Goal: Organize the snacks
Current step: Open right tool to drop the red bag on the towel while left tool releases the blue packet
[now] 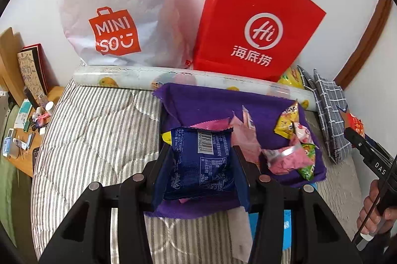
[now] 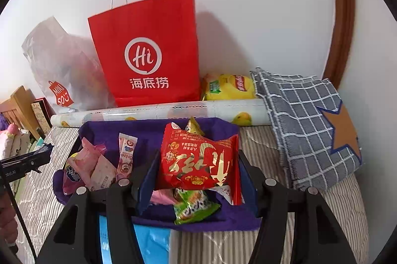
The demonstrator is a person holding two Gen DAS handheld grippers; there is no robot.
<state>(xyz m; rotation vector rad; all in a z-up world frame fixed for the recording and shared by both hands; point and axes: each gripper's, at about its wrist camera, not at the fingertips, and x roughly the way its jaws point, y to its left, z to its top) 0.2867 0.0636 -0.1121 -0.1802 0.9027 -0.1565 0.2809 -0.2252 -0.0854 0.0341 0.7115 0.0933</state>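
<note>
Two snack packets held over the purple tray.
Left gripper (image 1: 202, 159) pinches a blue packet (image 1: 202, 162); right gripper (image 2: 196, 164) pinches a red packet (image 2: 198, 159). Both hang above the purple tray (image 1: 198, 102) on the striped bed (image 1: 94, 127), near a red bag (image 1: 253, 23).

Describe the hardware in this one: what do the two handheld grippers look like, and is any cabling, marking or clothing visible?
Both the left gripper and right gripper are matte black linkage frames with round silver pivot pins and dark blue finger pads. White lettering, partly readable, marks the handle; a thin black cable runs beside it. No sleeve shows.
</note>
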